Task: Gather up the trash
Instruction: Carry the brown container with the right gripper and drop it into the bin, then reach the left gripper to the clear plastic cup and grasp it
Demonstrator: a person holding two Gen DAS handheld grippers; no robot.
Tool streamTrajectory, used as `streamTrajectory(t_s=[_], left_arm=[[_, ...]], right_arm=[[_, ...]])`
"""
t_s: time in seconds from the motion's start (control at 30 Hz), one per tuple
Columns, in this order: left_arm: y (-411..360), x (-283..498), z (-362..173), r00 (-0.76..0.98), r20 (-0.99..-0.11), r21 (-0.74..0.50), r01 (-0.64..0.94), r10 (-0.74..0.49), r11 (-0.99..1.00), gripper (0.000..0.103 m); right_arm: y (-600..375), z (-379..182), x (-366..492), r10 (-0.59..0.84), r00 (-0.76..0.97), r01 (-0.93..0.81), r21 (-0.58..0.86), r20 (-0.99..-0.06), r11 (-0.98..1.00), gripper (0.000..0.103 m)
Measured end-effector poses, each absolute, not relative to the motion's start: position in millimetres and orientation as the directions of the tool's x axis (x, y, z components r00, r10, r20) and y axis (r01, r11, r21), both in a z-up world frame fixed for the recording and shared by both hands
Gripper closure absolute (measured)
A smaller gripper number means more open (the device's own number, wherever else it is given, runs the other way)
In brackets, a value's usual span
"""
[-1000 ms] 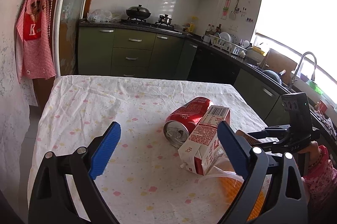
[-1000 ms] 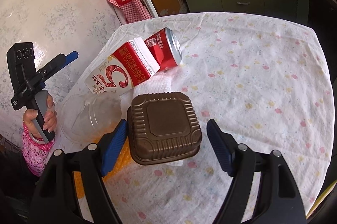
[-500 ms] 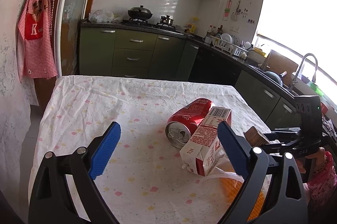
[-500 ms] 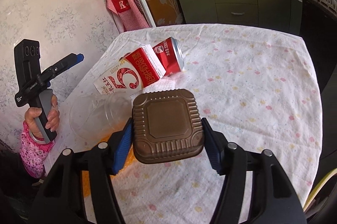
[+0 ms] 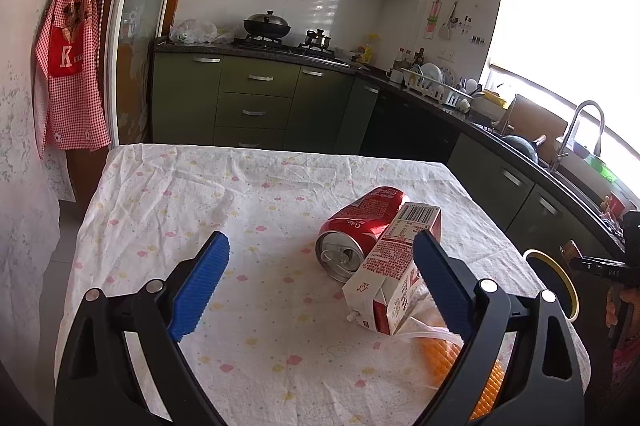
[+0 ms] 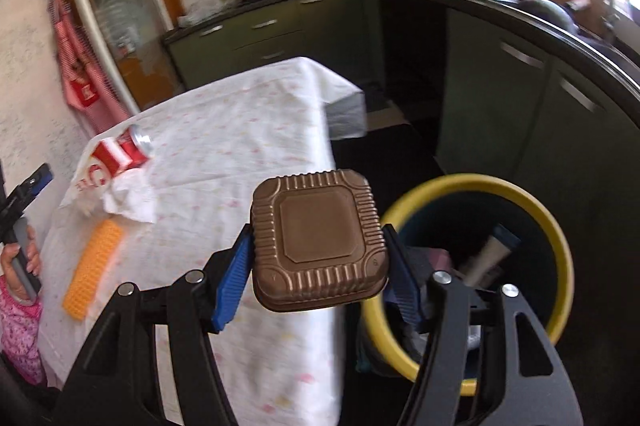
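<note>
The right gripper (image 6: 318, 272) is clamped on a brown ribbed container (image 6: 319, 241), held in the air; just right of it and lower, a yellow-rimmed bin (image 6: 558, 226) stands open, its contents seen only here. The left gripper (image 5: 320, 282) hangs spread apart over the tabletop (image 5: 192, 201); ahead to its right lie a red can (image 5: 360, 226) and a carton (image 5: 394, 266), touching.

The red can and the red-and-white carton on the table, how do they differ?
The red can is a round metal cylinder; the carton is a boxy paper pack with flat printed sides and a barcode. The can is all red with a silver end that faces the left gripper's camera; the carton is largely white with red. The carton lies nearer that camera, the can behind it. Both lie on their sides, pressed together on the tablecloth, neither gripped.
</note>
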State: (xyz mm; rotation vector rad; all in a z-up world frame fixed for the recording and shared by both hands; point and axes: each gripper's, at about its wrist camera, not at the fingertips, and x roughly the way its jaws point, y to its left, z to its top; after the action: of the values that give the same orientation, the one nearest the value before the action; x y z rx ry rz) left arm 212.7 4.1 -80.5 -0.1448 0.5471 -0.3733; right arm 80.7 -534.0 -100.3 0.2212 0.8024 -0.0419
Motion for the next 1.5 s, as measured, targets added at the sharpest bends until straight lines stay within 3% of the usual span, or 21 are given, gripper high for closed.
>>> streamTrajectory(t_s=[0.17, 0.37, 1.1, 1.2, 1.5], left_arm=[[3, 214, -83, 0.784, -0.491, -0.228, 0.306, -0.381, 0.924, 0.011], [1, 215, -84, 0.780, -0.497, -0.221, 0.309, -0.380, 0.925, 0.011], [-14, 208, -78, 0.750, -0.506, -0.215, 0.370, -0.427, 0.904, 0.011], [-14, 199, -68, 0.692, -0.513, -0.282, 0.423, -0.508, 0.861, 0.011], [-36, 145, -79, 0.485, -0.614, -0.320, 0.569, -0.623, 0.758, 0.011]], right_arm=[[-596, -125, 59, -0.137, 0.636, 0.340, 0.116, -0.760, 0.933, 0.042], [-626, -140, 53, -0.237, 0.602, 0.469, 0.097, -0.763, 0.878, 0.035], [-527, -120, 22, -0.090, 0.733, 0.280, 0.179, -0.674, 0.943, 0.034], [-519, -116, 21, -0.085, 0.744, 0.262, 0.173, -0.662, 0.949, 0.034], [-513, -110, 16, -0.067, 0.766, 0.235, 0.181, -0.640, 0.955, 0.033]])
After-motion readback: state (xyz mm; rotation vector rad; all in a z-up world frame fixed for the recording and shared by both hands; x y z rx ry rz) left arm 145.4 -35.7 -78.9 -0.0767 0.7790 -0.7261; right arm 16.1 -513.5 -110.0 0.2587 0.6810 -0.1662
